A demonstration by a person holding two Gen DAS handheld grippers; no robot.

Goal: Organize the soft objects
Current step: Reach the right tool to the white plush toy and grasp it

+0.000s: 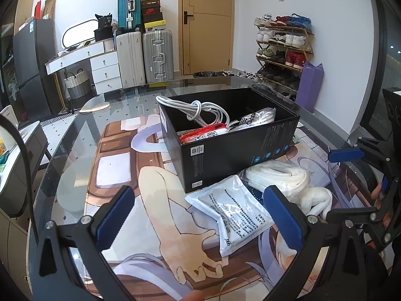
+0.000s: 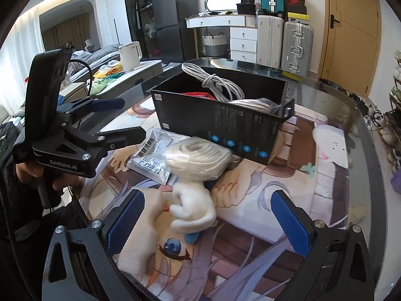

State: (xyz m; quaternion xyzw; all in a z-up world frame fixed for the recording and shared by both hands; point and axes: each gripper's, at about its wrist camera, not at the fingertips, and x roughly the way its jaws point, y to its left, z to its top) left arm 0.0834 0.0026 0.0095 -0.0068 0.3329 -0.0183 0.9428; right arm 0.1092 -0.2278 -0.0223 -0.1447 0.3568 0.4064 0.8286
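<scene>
Left gripper (image 1: 200, 215) and right gripper (image 2: 208, 222), both spread and empty, face the white pouch (image 1: 230, 208), bagged cord (image 2: 200, 156) and plush toy (image 2: 194, 208) beside the black box (image 1: 225, 135), awaiting packing.

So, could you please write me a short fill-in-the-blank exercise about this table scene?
1. The coiled white cable lies inside the ____ box.
2. Both the left gripper and the right gripper are ____.
3. The white plush toy lies ____ the box, on the table.
4. The silver packet lies between the left gripper's ____ pads.

Missing words: black; open; outside; blue
</scene>
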